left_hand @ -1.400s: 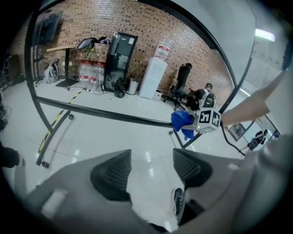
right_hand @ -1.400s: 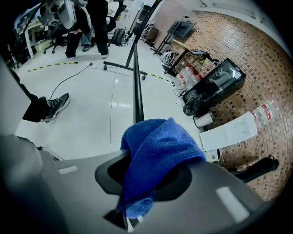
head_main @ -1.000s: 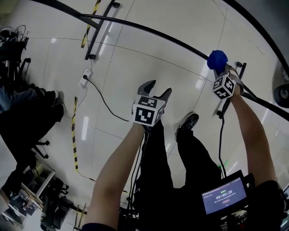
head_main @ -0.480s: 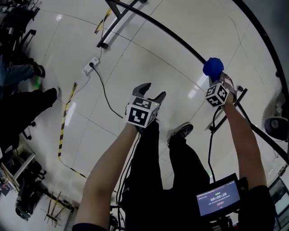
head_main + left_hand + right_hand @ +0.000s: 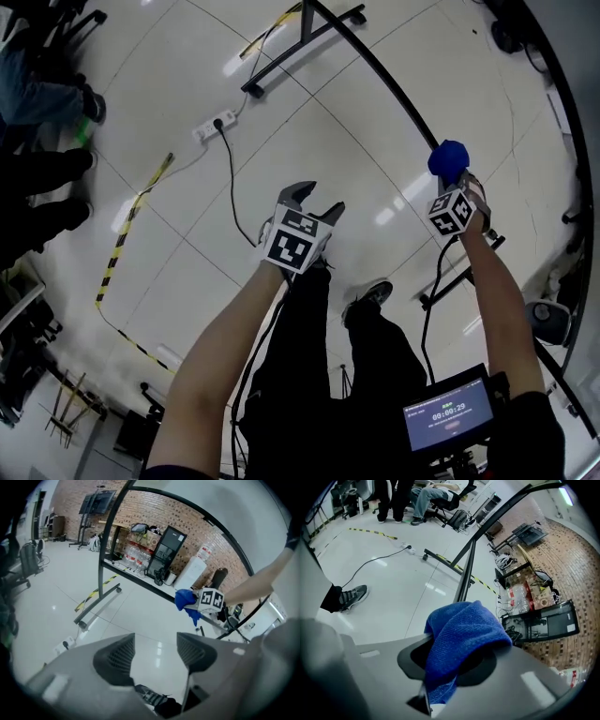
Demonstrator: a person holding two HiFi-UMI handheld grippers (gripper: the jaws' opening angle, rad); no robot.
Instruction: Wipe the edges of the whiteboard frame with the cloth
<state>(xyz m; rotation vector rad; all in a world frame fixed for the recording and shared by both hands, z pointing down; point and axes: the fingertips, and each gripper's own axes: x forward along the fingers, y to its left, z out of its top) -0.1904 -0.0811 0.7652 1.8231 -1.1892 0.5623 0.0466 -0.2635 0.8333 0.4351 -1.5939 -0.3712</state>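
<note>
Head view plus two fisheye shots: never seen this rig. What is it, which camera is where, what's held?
No robot here: a person holds a claw in each hand. The head view looks down from the person's head to the tiled floor. The other two cameras ride on the claws and look along their jaws. The left claw is open and empty. The right claw is shut on a blue cloth, close to the black whiteboard frame. The marker cubes belong to the claws.
</note>
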